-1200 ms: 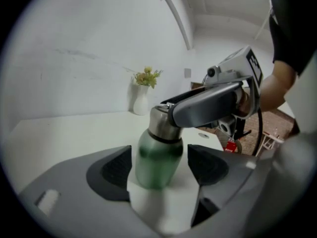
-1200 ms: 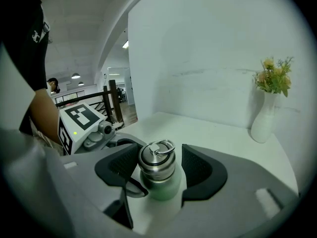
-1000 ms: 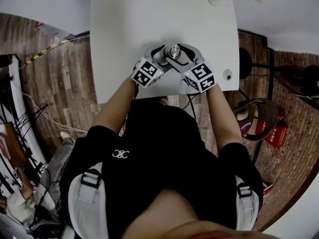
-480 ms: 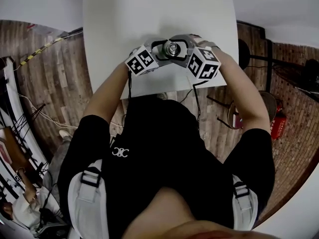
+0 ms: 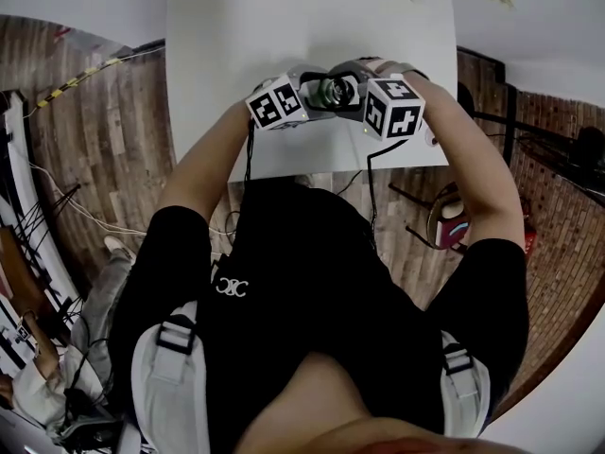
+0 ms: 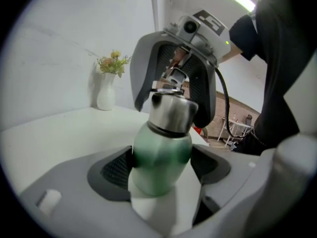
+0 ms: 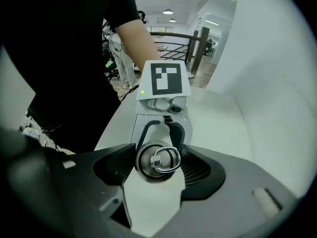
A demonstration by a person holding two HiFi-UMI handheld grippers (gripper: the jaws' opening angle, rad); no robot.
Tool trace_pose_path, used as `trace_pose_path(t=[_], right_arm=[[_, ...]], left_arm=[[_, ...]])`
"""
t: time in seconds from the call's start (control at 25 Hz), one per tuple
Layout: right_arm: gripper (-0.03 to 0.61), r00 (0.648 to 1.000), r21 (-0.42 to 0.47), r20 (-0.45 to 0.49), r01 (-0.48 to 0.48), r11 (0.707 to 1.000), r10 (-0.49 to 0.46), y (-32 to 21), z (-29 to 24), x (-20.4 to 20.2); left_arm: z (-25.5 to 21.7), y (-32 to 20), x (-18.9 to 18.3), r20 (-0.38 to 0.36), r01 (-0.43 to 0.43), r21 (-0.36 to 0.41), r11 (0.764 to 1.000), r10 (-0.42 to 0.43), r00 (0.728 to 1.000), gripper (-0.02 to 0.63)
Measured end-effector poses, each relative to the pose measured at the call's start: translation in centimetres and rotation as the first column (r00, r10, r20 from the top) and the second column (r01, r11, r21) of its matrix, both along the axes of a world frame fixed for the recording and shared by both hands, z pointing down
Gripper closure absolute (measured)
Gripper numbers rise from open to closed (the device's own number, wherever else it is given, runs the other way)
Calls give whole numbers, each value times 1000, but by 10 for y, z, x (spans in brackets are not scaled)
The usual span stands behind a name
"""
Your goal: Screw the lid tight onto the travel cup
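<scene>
Up the frame go both hands, over the bench (image 5: 284, 26). Left gripper (image 6: 161, 165) clenches the green travel cup (image 6: 161, 150), upper centre. Right gripper (image 7: 157, 166) has rolled, jaws just easing apart, released round the lid (image 7: 157, 158) (cup's axis points straight into them). Threads hidden.

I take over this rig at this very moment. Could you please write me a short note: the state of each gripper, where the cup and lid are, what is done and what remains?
Left gripper: shut on the green body of the travel cup, over the white table.
Right gripper: comes from above with the steel lid between its jaws. They have just been opening; pad contact is unclear.
Done: the lid sits on the cup's mouth.
Left: tightness cannot be seen. Probably grip the lid, turn until it stops, then release.
</scene>
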State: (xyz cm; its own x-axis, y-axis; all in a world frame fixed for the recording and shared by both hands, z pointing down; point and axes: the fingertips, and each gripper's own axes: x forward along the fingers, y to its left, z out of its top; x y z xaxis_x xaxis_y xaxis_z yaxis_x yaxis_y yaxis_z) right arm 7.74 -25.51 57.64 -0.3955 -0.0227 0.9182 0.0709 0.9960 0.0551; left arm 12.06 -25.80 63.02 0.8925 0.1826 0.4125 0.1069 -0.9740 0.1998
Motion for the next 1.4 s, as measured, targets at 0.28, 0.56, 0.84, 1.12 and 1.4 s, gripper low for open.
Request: trace_pose_path(t=[0.28, 0.56, 0.84, 1.12, 1.4], right_arm=[[302, 897, 20, 333, -316, 949, 291, -10, -11, -3], [302, 621, 14, 595, -642, 767, 509, -22, -24, -2], [302, 275, -50, 743, -887, 460, 610, -30, -24, 10], [302, 130, -73, 778, -953, 293, 615, -34, -23, 13], [304, 35, -136, 777, -965, 223, 629, -36, -21, 17]], left_arm=[[1, -1, -1, -50, 61, 29, 998, -60, 997, 198], [1, -2, -5, -38, 183, 36, 982, -182, 983, 198], [6, -6, -9, -34, 363, 5, 932, -362, 931, 199], [9, -10, -14, -40, 487, 21, 873, -486, 873, 206], [18, -15, -15, -54, 482, 37, 876, -480, 876, 205]])
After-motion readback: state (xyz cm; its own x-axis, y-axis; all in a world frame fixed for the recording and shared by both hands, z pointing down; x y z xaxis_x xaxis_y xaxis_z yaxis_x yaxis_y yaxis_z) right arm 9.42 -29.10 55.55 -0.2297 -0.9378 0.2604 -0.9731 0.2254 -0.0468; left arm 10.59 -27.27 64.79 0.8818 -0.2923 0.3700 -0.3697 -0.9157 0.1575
